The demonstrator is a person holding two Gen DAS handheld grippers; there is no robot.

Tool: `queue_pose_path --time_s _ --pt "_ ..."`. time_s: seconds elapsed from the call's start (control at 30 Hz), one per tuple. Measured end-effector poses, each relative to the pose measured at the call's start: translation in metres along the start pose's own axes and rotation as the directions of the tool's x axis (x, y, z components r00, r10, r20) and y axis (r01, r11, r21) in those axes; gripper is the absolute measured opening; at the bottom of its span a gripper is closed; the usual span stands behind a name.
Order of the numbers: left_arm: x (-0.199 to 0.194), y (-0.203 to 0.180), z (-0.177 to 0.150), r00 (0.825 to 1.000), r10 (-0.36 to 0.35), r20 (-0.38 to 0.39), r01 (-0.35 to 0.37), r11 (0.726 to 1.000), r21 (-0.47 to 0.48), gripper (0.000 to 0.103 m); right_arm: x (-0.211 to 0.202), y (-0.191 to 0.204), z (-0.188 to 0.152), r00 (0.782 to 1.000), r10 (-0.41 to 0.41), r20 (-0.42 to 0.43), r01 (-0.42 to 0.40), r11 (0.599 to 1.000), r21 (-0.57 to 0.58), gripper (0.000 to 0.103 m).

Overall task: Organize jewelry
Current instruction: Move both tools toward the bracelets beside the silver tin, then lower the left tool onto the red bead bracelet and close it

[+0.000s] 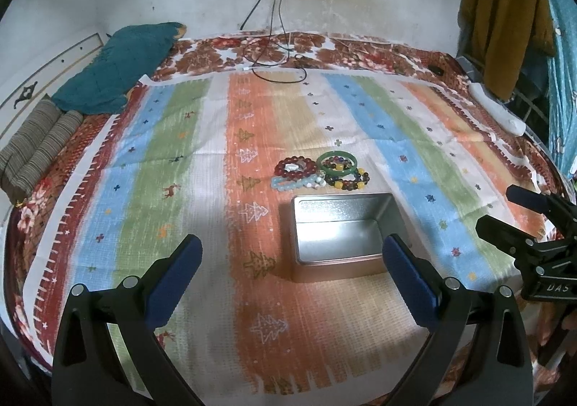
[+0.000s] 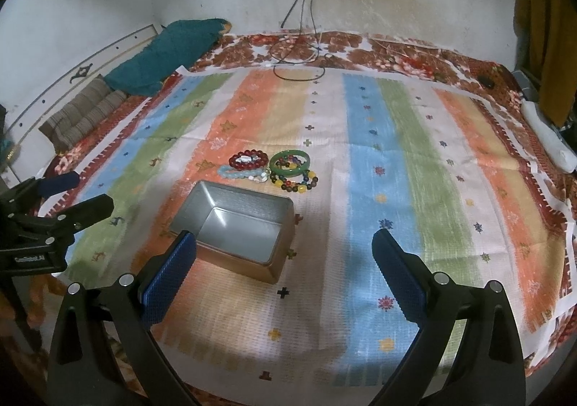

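Looking at it from where I'm standing, this one's basically at square one. The metal tin (image 1: pixel 339 236) sits open on the striped cloth (image 1: pixel 173 153) over the bed, and there's nothing in it, just bare shiny bottom. All the jewelry is bunched in a little pile just past the tin, at its 12 o'clock: a dark red bead bracelet (image 1: pixel 294 167), a pale blue bead bracelet (image 1: pixel 288 184) in front of that, a green bangle (image 1: pixel 338 161) at about 1 o'clock, and a multicolored bead bracelet (image 1: pixel 351 181) partly tucked under the bangle. The pieces overlap and touch each other, so picking one out cleanly might be fiddly, I reckon.

The left tongs (image 1: pixel 288 261) are spread wide with nothing between them, hovering on the near side of the tin. The right tongs (image 2: pixel 285 258) are just as wide open and empty, over at the tin's 4 o'clock. So nothing's sorted yet; every piece has yet to go in.
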State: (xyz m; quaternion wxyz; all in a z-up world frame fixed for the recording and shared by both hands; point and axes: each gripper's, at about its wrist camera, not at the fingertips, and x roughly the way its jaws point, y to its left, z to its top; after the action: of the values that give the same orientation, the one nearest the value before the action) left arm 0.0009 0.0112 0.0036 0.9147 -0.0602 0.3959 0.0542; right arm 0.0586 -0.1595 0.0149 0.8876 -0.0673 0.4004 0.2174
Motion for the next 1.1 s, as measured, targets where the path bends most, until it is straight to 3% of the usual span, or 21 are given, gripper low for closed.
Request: queue_pose_path --time_s 0.73,0.9,1.1 --pt "0.01 -0.009 0.009 0.999 0.043 0.002 -0.043 0.997 0.063 0.097 0.017 -0.003 0.013 0.999 -0.005 -0.041 0.005 1.0 -0.005 0.099" --pt "0.023 -0.005 0.025 0.997 0.073 -0.009 -0.072 0.995 0.075 0.097 0.029 -0.006 0.024 0.998 -0.033 -0.058 0.031 0.999 -0.024 0.099" --pt "0.046 0.012 0.047 0.995 0.086 -0.047 -0.085 0.996 0.025 0.097 0.047 -0.007 0.043 0.996 -0.047 -0.076 0.045 0.998 -0.036 0.099"
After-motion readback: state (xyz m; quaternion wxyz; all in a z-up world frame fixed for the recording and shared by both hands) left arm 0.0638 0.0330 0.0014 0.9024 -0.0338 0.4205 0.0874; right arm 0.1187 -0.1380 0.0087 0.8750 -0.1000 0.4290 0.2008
